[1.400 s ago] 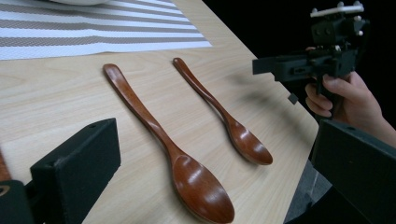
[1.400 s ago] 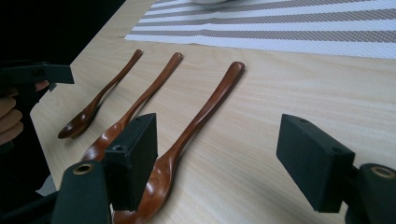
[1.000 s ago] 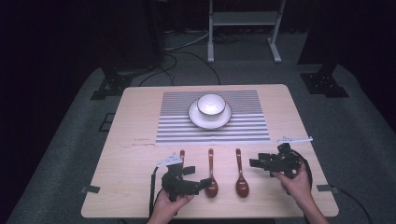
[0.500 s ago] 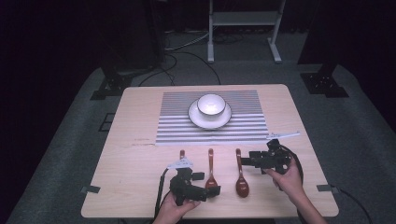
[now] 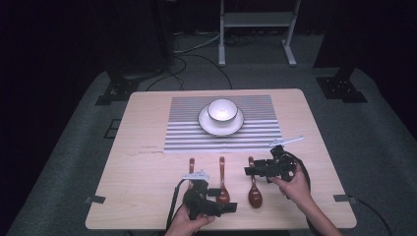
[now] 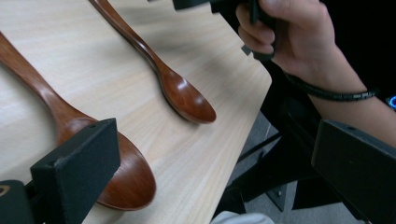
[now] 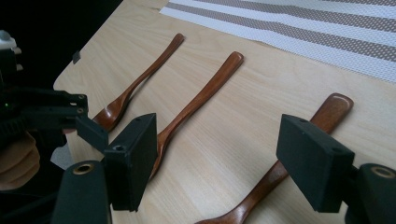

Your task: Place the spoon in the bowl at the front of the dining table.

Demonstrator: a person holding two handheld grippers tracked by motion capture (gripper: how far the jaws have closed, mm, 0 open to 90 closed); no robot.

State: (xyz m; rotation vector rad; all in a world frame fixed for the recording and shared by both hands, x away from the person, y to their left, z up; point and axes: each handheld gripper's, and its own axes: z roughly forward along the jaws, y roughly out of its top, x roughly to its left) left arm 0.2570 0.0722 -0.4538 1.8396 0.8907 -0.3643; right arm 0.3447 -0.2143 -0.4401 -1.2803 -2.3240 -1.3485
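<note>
Three brown wooden spoons lie side by side near the table's front: a left spoon [image 5: 191, 168], a middle spoon [image 5: 222, 183] and a right spoon [image 5: 253, 191]. My left gripper [image 5: 223, 200] is open by the middle spoon's bowl [image 6: 123, 184], jaws pointing right, one on each side of the right spoon's bowl [image 6: 187, 99] farther off. My right gripper [image 5: 252, 171] is open and points left over the right spoon's handle [image 7: 327, 114], nothing held. The left gripper view also has the other hand [image 6: 289, 32].
A white bowl [image 5: 222, 109] stands on a saucer [image 5: 206, 125] on a striped placemat [image 5: 182, 132] at the table's far middle. The table's front edge [image 6: 243, 126] runs close to the spoon bowls. Cables trail from both grippers.
Both grippers have closed in on the spoons: the left one moved right toward the middle spoon's bowl, the right one moved left over the right spoon's handle. The spoons have not moved.
</note>
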